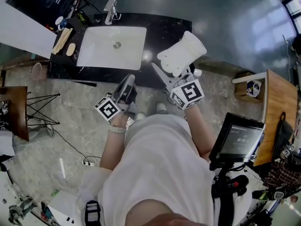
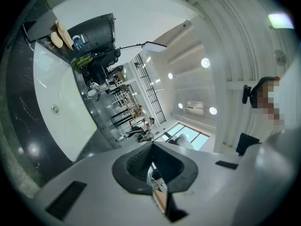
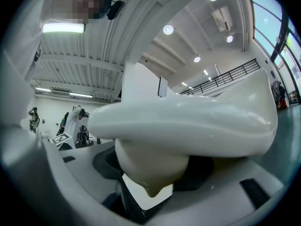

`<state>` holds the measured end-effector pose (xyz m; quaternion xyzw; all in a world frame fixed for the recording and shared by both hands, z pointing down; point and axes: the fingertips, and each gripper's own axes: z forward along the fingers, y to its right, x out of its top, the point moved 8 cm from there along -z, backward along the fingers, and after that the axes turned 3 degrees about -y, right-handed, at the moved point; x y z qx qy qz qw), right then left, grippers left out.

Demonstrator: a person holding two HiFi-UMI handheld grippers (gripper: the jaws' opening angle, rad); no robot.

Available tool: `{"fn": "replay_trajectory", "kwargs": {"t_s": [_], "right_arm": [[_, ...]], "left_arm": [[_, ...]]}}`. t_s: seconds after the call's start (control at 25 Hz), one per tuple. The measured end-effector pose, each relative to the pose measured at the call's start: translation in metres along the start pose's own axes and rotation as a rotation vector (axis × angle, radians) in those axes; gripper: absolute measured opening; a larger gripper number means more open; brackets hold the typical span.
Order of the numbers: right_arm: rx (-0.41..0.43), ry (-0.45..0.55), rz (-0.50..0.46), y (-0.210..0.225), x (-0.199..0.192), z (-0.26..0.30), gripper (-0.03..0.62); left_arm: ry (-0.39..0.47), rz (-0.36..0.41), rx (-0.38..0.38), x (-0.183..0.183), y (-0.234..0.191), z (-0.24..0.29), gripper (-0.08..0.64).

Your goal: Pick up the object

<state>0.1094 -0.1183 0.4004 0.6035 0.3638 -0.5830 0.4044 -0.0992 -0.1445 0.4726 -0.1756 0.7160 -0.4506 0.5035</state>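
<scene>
A cream-white plastic object (image 1: 182, 53) with a wide flared top is held up in front of the person, over the front edge of the black counter. My right gripper (image 1: 172, 73) is shut on its lower, narrower part. In the right gripper view the object (image 3: 188, 121) fills the middle and hides the jaw tips of my right gripper (image 3: 149, 175). My left gripper (image 1: 126, 89) hangs to the left of it, apart from the object, jaws together with nothing between them. In its own view my left gripper (image 2: 153, 173) points up toward the ceiling.
A white sink basin (image 1: 112, 47) with a faucet (image 1: 110, 11) is set in the black counter (image 1: 164, 29). Small toiletries (image 1: 65, 37) lie at the counter's left end. A wooden table (image 1: 278, 108) and a screen on a stand (image 1: 237, 140) are to the right.
</scene>
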Motion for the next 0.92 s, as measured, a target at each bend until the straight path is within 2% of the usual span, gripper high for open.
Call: {"fn": "replay_trajectory", "kwargs": {"t_s": [0.28,0.52,0.72,0.84,0.92], "right_arm": [[-0.012,0.001,0.007,0.0015,-0.0024,-0.0031,0.27],[-0.02,-0.001,0.008,0.0031,-0.002,-0.003,0.27],[-0.024,-0.005,0.013,0.0044,-0.0028,-0.0018,0.27],[-0.023,-0.003,0.015,0.0069,-0.0036,-0.0014,0.27],[-0.023,-0.004,0.015,0.0083,-0.0045,-0.0016,0.27]], "left_arm": [[0.003,-0.026,0.007,-0.0054,-0.0027,-0.0036,0.006],[0.008,-0.004,0.002,-0.0005,0.0012,-0.0018,0.006],[0.01,-0.036,0.003,-0.004,-0.0023,-0.0026,0.006],[0.015,-0.013,0.005,-0.0014,-0.0019,-0.0011,0.006],[0.022,-0.026,0.008,-0.0033,-0.004,-0.0015,0.006]]}}
